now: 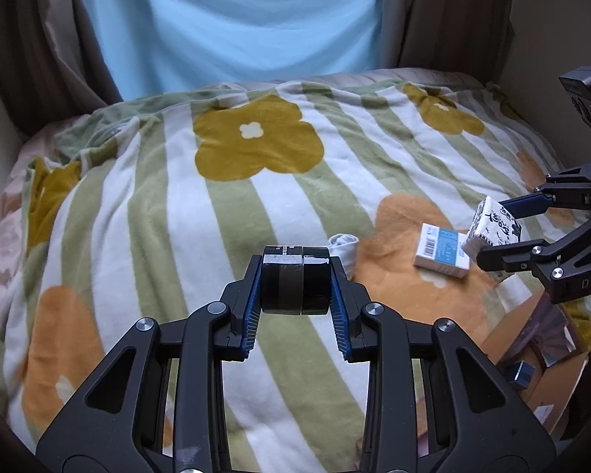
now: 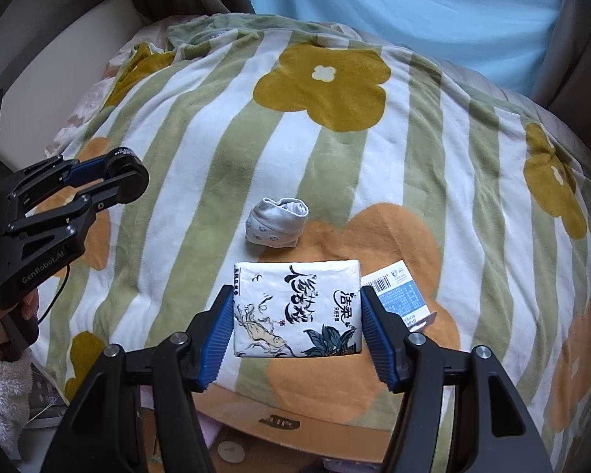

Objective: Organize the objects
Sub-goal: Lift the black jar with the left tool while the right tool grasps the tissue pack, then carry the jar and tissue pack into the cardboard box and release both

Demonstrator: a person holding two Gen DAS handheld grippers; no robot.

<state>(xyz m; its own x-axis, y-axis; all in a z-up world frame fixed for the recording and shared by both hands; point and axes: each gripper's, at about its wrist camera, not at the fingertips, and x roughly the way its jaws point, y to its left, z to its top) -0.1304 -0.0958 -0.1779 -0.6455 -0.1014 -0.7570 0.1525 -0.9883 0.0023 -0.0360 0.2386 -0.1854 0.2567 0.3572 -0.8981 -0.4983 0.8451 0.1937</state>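
The left gripper (image 1: 295,287) clenches black tape rolls (image 1: 295,282); the right gripper (image 2: 297,317) grasps a tissue pack (image 2: 297,307), rolled sock (image 2: 276,222) at twelve o'clock.

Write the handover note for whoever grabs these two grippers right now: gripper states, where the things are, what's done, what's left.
Left gripper: shut on a black tape roll, held above the blanket.
Right gripper: shut on a white tissue pack, also off the blanket.
On the blanket: a rolled sock and a blue-and-white box, lying apart.
A cardboard box sits below the blanket's near edge, with some things already in it.
Done: both items picked up.
Left: likely drop both into the cardboard box, then fetch the sock and the small box.
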